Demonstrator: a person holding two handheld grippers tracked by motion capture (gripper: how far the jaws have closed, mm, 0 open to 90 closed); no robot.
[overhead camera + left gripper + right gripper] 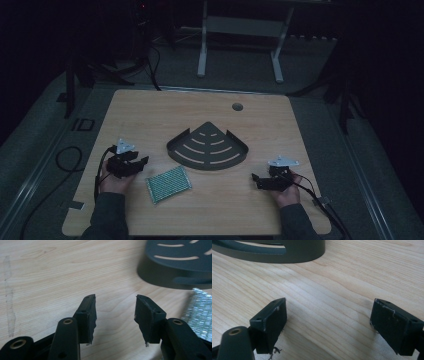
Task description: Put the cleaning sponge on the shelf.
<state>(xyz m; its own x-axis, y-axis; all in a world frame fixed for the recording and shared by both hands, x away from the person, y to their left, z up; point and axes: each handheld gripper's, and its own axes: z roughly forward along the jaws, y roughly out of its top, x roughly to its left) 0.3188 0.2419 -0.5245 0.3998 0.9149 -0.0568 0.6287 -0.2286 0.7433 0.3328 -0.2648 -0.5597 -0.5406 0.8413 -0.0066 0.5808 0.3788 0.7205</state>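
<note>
On the left of the high view we are holding the left tongs (142,161) low over the wooden table (150,112), with our hand wrapped around the body behind them and a cable trailing off toward the table's left edge. In the left gripper view these tongs (115,315) are standing wide, with bare wood showing between the two black jaws and nothing gripped.

Just beside them, toward the middle, a green scouring pad (168,183) is lying flat on the table, turned a little askew and close to the near edge. In the left gripper view its shiny woven face (200,312) is showing at the right edge, past the right jaw and apart from it.

Behind the pad, at the middle of the table, a dark fan-shaped corner shelf (207,147) with curved slots is sitting flat, its point turned away from us. Its rounded wall seems to be lying near the pad, though the room is dim and we cannot tell whether they are touching.

On the right we are holding the right tongs (256,178), pointing toward the shelf and well apart from it. In the right gripper view these tongs (328,320) are also gaping wide over bare wood, with the shelf's rim (287,252) lying ahead at the top.
</note>
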